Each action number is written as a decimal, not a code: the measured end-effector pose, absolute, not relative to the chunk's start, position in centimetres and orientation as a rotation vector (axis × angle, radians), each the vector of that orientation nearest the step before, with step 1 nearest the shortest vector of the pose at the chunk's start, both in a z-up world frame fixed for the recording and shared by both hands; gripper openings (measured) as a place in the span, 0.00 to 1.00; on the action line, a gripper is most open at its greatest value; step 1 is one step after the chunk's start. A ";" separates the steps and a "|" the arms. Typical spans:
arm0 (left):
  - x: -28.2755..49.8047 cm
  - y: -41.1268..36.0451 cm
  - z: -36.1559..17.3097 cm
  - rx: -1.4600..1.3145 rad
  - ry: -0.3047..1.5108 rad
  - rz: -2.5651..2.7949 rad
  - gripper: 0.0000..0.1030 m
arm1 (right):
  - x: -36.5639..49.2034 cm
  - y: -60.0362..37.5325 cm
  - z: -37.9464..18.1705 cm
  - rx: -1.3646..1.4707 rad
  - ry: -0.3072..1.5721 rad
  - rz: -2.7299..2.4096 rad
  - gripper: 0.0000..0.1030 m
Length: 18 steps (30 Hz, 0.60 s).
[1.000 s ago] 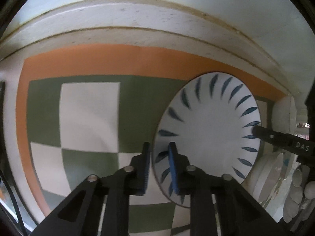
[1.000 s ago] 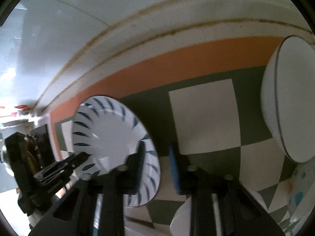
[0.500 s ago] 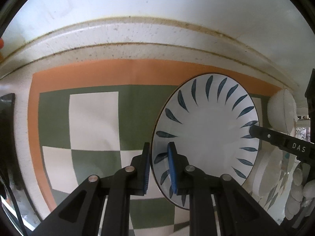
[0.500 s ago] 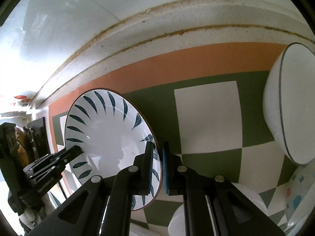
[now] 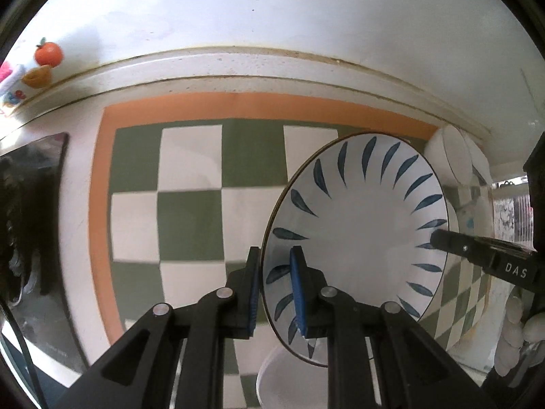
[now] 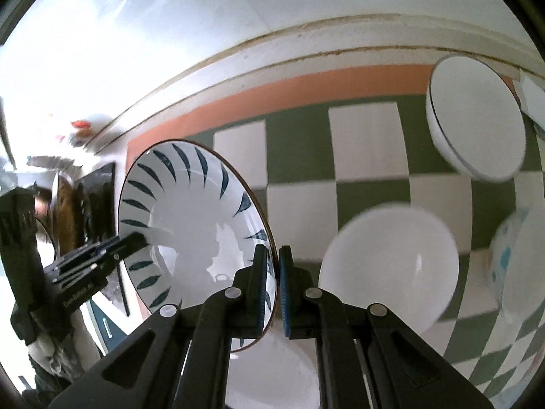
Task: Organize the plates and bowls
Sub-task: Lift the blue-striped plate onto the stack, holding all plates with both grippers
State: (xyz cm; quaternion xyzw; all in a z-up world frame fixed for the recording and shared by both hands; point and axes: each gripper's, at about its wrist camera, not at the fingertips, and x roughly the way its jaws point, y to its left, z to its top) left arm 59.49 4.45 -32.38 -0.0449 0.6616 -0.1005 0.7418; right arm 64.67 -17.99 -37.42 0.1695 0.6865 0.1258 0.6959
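Observation:
A white plate with dark blue leaf marks (image 5: 357,238) (image 6: 190,231) hangs in the air above the checked mat, held at opposite rims. My left gripper (image 5: 272,289) is shut on its near rim in the left wrist view. My right gripper (image 6: 274,293) is shut on the other rim; its black finger (image 5: 477,252) shows across the plate. A plain white bowl (image 6: 388,266) stands on the mat under the right gripper. Another white bowl with a dark rim line (image 6: 477,122) sits at the back right.
The green and white checked mat with an orange border (image 5: 190,218) covers the counter up to a white wall ledge (image 5: 238,64). A dotted bowl (image 6: 511,259) stands at the right. Small orange ornaments (image 5: 44,61) sit on the ledge; a dark tray (image 5: 30,225) lies left.
Both grippers have lifted the leaf plate higher above the mat. More of the mat, the ledge ornaments and the white bowl below have come into view. The right jaws closed tighter on the rim.

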 end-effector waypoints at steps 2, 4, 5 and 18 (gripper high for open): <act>58.3 4.6 -31.6 -0.096 1.445 -0.223 0.14 | 62.7 -17.6 -37.1 0.387 1.541 0.299 0.08; 56.7 4.8 -31.3 -0.096 1.445 -0.233 0.14 | 61.1 -17.6 -37.1 0.404 1.548 0.308 0.08; 56.0 4.7 -31.2 -0.092 1.446 -0.236 0.14 | 60.0 -17.6 -37.1 0.410 1.550 0.310 0.08; 48.6 4.4 -34.6 -0.049 1.528 -0.230 0.14 | 49.7 -17.4 -40.1 0.423 1.616 0.311 0.08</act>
